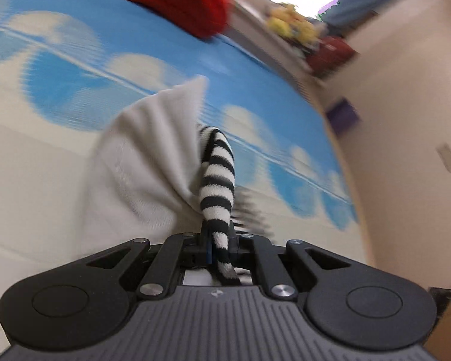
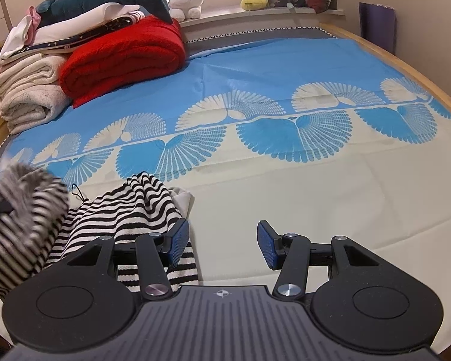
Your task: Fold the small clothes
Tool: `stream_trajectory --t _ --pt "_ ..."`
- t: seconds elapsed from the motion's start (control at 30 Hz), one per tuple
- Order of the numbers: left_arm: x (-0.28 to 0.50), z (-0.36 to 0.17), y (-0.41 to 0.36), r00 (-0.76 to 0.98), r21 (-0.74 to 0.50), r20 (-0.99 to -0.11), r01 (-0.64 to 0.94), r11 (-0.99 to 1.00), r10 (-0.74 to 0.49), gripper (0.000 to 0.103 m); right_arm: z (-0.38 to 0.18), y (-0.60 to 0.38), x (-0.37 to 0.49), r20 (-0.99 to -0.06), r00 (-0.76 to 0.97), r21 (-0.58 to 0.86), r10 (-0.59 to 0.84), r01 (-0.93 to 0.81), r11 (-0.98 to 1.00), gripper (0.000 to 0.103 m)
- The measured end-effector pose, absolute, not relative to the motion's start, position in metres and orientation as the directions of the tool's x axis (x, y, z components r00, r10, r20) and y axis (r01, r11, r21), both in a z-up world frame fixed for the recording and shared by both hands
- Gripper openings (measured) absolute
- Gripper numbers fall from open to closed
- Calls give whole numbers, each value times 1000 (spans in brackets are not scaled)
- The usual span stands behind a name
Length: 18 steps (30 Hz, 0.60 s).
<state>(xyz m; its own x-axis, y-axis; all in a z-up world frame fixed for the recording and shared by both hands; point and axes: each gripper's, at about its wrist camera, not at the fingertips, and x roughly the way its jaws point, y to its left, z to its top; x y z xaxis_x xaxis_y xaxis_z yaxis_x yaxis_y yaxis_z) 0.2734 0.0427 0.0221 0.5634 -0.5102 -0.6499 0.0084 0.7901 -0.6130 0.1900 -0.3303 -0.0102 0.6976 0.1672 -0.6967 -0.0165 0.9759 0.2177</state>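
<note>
Left gripper (image 1: 218, 245) pinching striped garment (image 1: 218, 180)

the left wrist view is motion-smeared — the red blanket (image 1: 177, 3) at 12 o'clock runs off the top edge. in the right wrist view the striped garment (image 2: 141, 207) blurs at 9 o'clock — its lower part hidden behind the right gripper (image 2: 222, 246).

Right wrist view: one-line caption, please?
Open right gripper above the bed, striped garment at its left finger.
</note>
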Motion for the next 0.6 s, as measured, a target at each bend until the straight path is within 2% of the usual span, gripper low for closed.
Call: stream_trajectory --t 0.17,0.23,0.3,0.33,0.4,0.5,0.6 --pt "284 15 -72 490 -642 -621 130 756 -612 8 -9 -332 188 -695 699 225 165 -6 974 52" --pt "287 9 -100 457 -664 -605 163 730 -652 14 -8 -332 187 -689 706 233 163 3 972 52" --pt "291 7 -107 397 -742 -550 172 648 -735 25 -8 -335 187 -686 709 242 161 14 970 52" --pt "289 12 -101 411 -757 -518 189 626 -750 25 -9 -336 187 -688 708 248 161 20 969 52" --pt "283 27 -81 478 -709 -520 221 670 -708 26 -10 -339 187 -684 710 271 169 32 962 52" --pt "272 37 -45 551 -576 -599 208 790 -581 26 -11 -339 188 -677 706 322 209 29 946 52" --pt "262 30 -12 560 -510 -665 144 848 -495 25 -21 -329 194 -678 666 407 310 -10 913 52"
